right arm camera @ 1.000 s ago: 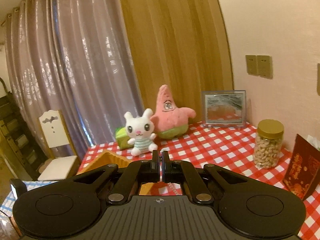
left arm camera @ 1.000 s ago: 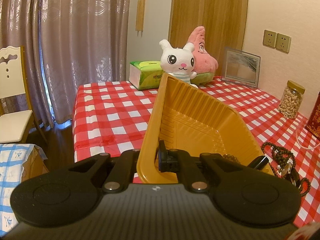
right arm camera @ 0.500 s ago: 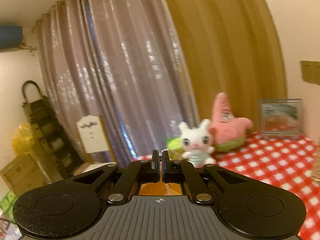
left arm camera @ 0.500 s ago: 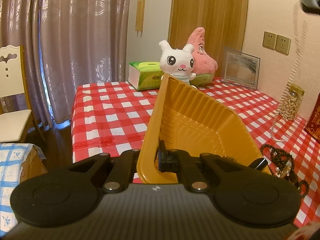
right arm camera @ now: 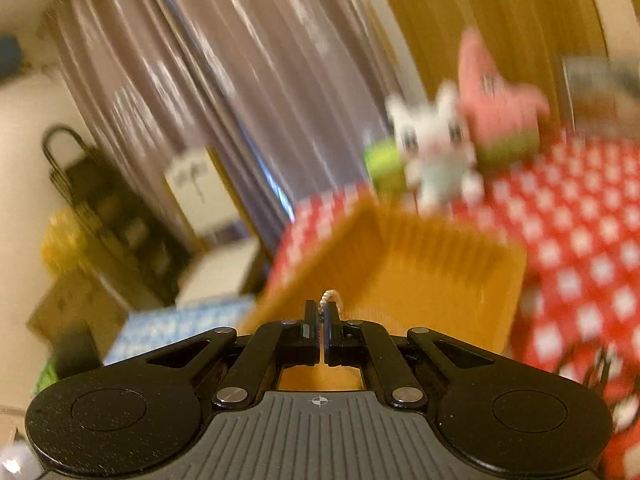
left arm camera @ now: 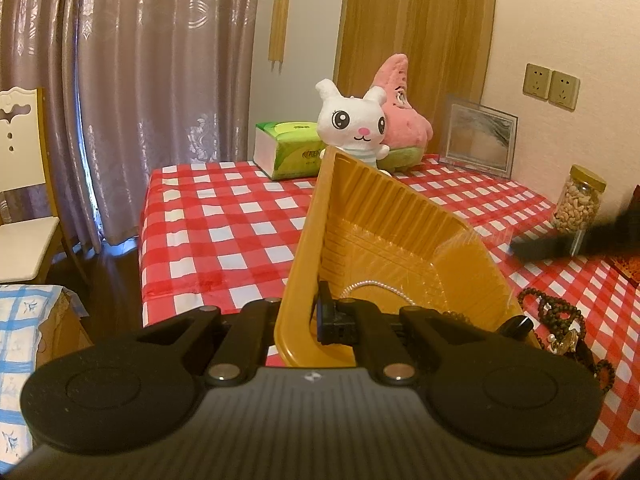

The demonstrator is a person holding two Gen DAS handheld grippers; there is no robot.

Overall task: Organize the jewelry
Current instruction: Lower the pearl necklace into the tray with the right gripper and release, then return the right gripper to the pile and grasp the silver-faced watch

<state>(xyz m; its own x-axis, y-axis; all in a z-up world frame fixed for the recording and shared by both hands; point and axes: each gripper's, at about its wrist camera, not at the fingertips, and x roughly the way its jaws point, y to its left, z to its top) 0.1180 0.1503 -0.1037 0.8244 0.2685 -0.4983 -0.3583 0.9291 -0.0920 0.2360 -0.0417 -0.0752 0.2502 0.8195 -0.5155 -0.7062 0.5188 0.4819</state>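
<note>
Chain (right arm camera: 330,299), thin and limp, pinched in right gripper (right arm camera: 321,314) over yellow tray (left arm camera: 404,236); slippery, grip mid-strand. Left gripper (left arm camera: 316,316) clamped on light, stiff tray wall.

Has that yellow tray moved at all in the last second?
No. In the left wrist view the yellow tray keeps its far corner just below the white bunny, as before.

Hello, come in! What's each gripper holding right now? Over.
Left gripper shut on yellow tray rim, tilted. Right gripper shut on pearl chain over tray. Nothing blocking.
</note>
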